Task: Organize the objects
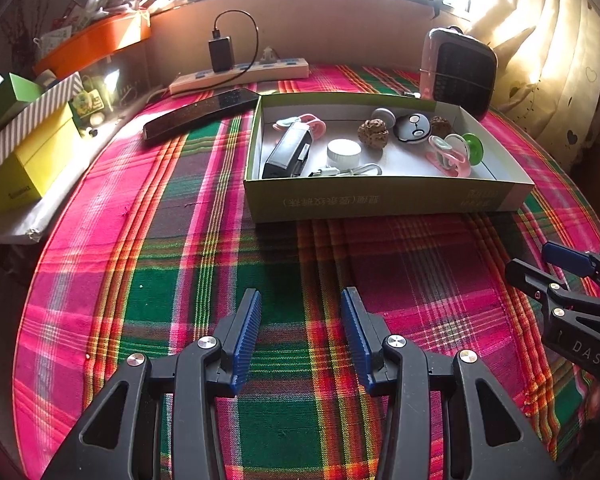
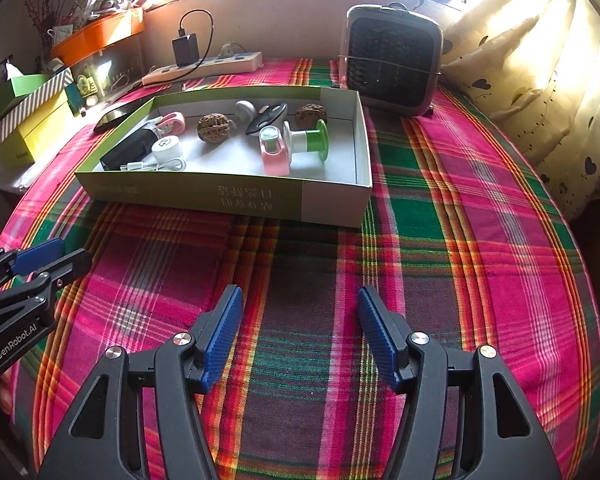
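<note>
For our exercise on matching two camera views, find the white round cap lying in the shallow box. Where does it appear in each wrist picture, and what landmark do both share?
Left wrist view: the white round cap sits left of centre in the shallow box, right of the black case.
Right wrist view: the cap is near the box's left end.
Shared landmark: the white cable coiled just in front of it.

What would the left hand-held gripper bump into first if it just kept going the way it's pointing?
Probably the plaid tablecloth: the left hand-held gripper tilts downward, open and empty, with bare cloth ahead. The green-and-white box lies farther on, though depth is hard to judge.
</note>
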A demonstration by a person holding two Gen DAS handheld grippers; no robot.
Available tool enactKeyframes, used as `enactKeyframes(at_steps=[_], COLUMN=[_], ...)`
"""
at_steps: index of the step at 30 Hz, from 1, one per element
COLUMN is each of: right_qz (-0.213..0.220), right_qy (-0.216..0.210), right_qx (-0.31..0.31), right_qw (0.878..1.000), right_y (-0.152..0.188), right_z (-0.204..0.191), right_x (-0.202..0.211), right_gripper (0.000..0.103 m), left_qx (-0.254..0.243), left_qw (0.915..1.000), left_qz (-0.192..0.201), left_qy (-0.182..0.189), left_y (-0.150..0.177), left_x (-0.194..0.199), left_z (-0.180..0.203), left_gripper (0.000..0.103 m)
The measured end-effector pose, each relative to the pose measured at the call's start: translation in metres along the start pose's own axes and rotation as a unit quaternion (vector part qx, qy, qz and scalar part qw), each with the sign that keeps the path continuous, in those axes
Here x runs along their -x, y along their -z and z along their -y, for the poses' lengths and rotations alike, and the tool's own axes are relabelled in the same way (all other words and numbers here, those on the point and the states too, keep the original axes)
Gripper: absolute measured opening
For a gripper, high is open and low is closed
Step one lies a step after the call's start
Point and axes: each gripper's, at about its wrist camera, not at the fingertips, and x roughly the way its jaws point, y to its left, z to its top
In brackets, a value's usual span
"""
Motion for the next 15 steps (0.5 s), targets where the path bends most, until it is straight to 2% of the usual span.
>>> enactKeyframes(at_steps=[8,15], right_qz=[-0.003,-0.007], right_qy=[0.000,0.005], right_qx=[-0.007,-0.011], right_qw=[1.000,1.000], right_y=[0.0015,0.0023], right_z=[0.0043,0.0060], right_x=[0.0005,-0.0005], right_gripper=[0.071,0.079], left_qx=[0.006,0.006], left_qw=[1.0000,1.0000], left_qz=[0.002,0.002], left_qy=[0.001,-0.001], left_y=[0.0005,0.0005], left_x=[0.0010,0.0007], left_z=[-0.0015,-0.0004], left_gripper=[0.041,0.043])
